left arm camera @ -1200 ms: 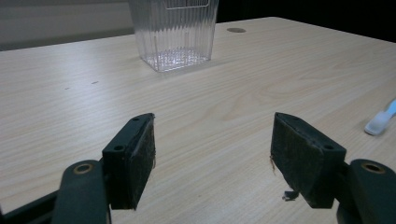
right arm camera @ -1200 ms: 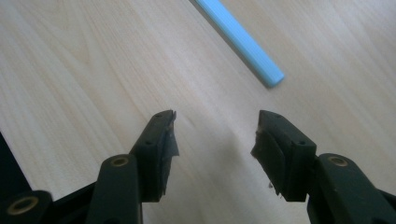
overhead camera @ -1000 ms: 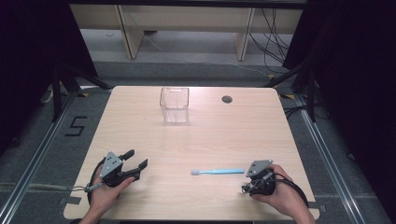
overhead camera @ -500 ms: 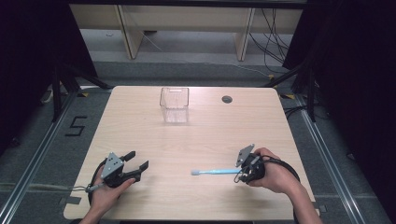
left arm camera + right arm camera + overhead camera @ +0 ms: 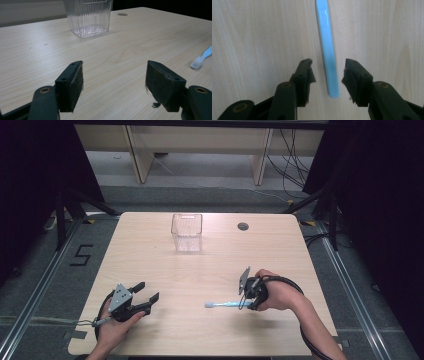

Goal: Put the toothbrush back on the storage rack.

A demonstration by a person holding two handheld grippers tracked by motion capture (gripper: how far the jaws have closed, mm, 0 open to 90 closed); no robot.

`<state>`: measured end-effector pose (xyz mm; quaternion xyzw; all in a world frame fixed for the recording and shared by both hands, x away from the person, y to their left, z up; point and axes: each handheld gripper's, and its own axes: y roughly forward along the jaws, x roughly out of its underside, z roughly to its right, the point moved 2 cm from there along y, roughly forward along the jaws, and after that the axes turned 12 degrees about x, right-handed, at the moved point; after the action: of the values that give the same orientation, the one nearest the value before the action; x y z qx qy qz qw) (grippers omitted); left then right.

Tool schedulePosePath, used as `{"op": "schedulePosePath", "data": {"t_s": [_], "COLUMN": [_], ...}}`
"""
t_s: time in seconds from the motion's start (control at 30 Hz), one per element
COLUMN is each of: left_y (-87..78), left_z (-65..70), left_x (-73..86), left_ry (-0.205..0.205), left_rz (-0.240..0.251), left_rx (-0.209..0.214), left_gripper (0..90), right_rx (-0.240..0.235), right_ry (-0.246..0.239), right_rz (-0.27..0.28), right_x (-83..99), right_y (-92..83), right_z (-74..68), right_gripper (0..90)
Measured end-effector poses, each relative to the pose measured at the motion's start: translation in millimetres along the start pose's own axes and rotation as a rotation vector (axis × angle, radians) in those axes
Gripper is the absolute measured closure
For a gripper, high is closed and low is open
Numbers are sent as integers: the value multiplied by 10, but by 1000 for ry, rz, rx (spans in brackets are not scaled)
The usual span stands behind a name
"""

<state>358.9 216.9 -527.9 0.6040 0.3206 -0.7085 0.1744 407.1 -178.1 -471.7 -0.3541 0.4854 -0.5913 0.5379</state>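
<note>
A light blue toothbrush [image 5: 225,304] lies flat on the wooden table [image 5: 210,265], head pointing left. My right gripper [image 5: 248,303] is over its handle end, tipped downward. In the right gripper view the blue handle [image 5: 327,50] runs up between the two jaws, which stand open on either side without touching it. My left gripper [image 5: 147,292] rests low at the front left, open, with nothing between its jaws [image 5: 113,85]. From there the toothbrush's white head [image 5: 198,61] shows at the far right. A clear ribbed plastic cup [image 5: 187,232] stands upright at the back middle.
A small round cable hole [image 5: 243,226] sits at the back right of the table. Cables trail from both grippers off the front edge. Dark floor and table legs surround the table.
My right hand has moved forward and left from the front right edge and tipped down, so its open jaws now straddle the toothbrush's handle end. The left gripper has stayed put.
</note>
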Motion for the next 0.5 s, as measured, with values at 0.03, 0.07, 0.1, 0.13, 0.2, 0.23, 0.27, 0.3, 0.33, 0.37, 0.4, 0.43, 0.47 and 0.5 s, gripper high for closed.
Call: {"op": "schedulePosePath", "data": {"t_s": [0.03, 0.07, 0.1, 0.13, 0.2, 0.23, 0.27, 0.3, 0.33, 0.37, 0.4, 0.43, 0.47, 0.5], "left_y": [0, 0, -4, 0, 0, 0, 0, -1, -1, 0, 0, 1, 0, -1], "left_z": [1, 2, 3, 1, 2, 1, 2, 2, 2, 0, 0, 0, 1, 2], "left_x": [0, 0, -1, -1, 0, 0, 0, 0, 0, 0, 0, 0, 0, 0], "left_ry": [2, 2, 5, 7, 7, 7, 4, 1, 1, 2, 2, 2, 2, 1], "left_rz": [-2, -2, -8, -4, -4, -4, -2, 0, 0, -1, -1, -1, -1, -1], "left_rx": [-1, -2, -4, -1, 0, 0, 0, 0, 0, 1, 1, 1, 1, 0], "left_gripper": [300, 300, 300, 300, 300, 299, 299, 299, 299, 299, 299, 299, 299, 299], "right_rx": [6, -11, -17, -17, -19, -30, -39, -51, -51, -56, -56, -67, -68, -70], "right_ry": [-17, -21, -52, -52, -77, -87, -92, -99, -99, -100, -100, -108, -102, -116], "right_rz": [-1, -11, -18, -18, -32, -46, -54, -57, -57, -66, -66, -64, -71, -64], "right_x": [-24, -55, -94, -94, -133, -153, -178, -188, -188, -204, -204, -218, -221, -229], "right_y": [11, 22, 51, 51, 89, 110, 134, 151, 151, 166, 166, 190, 197, 206], "right_z": [14, 24, 46, 46, 58, 59, 63, 67, 67, 75, 75, 88, 86, 96], "right_gripper": [586, 594, 611, 611, 624, 631, 641, 645, 645, 659, 659, 674, 681, 685]}}
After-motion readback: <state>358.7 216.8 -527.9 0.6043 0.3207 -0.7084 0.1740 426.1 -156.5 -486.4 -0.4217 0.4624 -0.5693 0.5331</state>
